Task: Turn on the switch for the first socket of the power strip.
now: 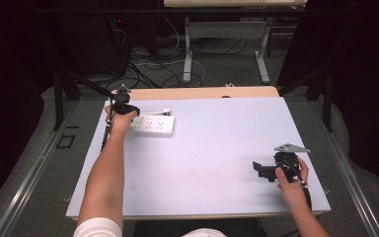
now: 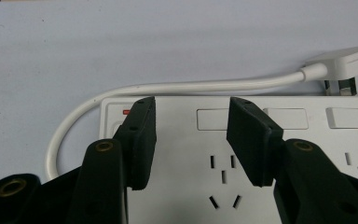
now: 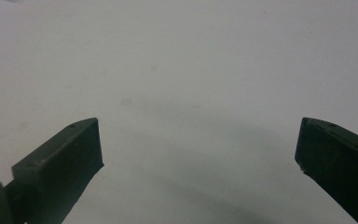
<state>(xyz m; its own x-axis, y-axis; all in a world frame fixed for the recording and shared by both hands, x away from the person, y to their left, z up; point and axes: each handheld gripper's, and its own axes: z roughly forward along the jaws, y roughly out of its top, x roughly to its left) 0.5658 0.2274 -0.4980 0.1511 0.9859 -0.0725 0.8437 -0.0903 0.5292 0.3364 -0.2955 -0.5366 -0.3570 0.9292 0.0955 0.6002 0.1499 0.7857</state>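
Note:
A white power strip (image 1: 152, 125) lies flat near the table's far left, with its white cable (image 2: 168, 88) looping round to a flat plug (image 2: 340, 63) beside it. My left gripper (image 1: 123, 106) hovers over the strip's left end. In the left gripper view, my left gripper (image 2: 191, 112) is partly open above the power strip (image 2: 307, 154), straddling a socket and a rocker switch, and its pads press on nothing. My right gripper (image 1: 260, 169) rests low at the table's near right. My right gripper (image 3: 198, 123) stands wide open over bare surface.
The pale blue table top (image 1: 217, 148) has a wooden strip (image 1: 202, 93) along its far edge. Beyond it stand desk legs (image 1: 187, 54) among loose cables on the floor. Dark curtains close off both sides.

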